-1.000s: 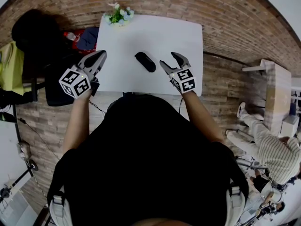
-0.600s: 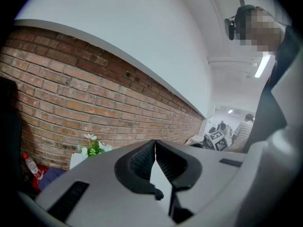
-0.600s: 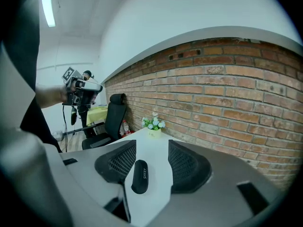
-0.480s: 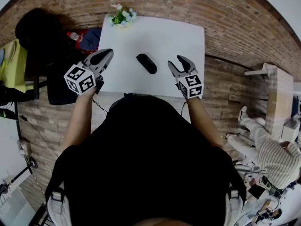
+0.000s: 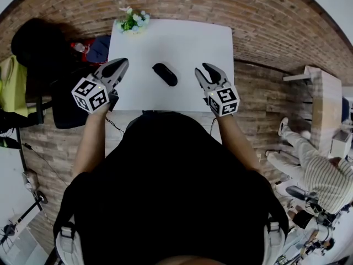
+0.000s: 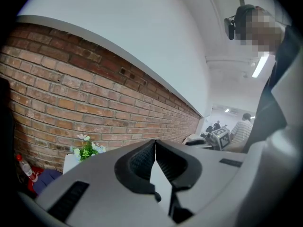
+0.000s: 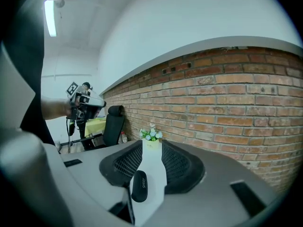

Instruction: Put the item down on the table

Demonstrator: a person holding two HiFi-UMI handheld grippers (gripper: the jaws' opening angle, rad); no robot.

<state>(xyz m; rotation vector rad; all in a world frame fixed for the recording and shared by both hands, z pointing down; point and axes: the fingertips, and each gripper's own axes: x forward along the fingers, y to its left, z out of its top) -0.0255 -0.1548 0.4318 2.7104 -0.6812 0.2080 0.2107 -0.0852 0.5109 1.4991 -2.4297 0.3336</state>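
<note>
At the near side of the white tabletop (image 5: 182, 43) the left gripper (image 5: 121, 64) is hovering clenched and empty, the right gripper (image 5: 203, 69) is just closing to a narrow empty gap, and between them the black item (image 5: 165, 74) is lying free on it.

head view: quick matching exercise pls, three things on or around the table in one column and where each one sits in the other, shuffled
Things:
1 black case
2 flowers
3 black chair

Places:
a at the far left corner of the white table
b off the table, to its left
c lying near the table's middle

Pairs: 1-c, 2-a, 3-b
</note>
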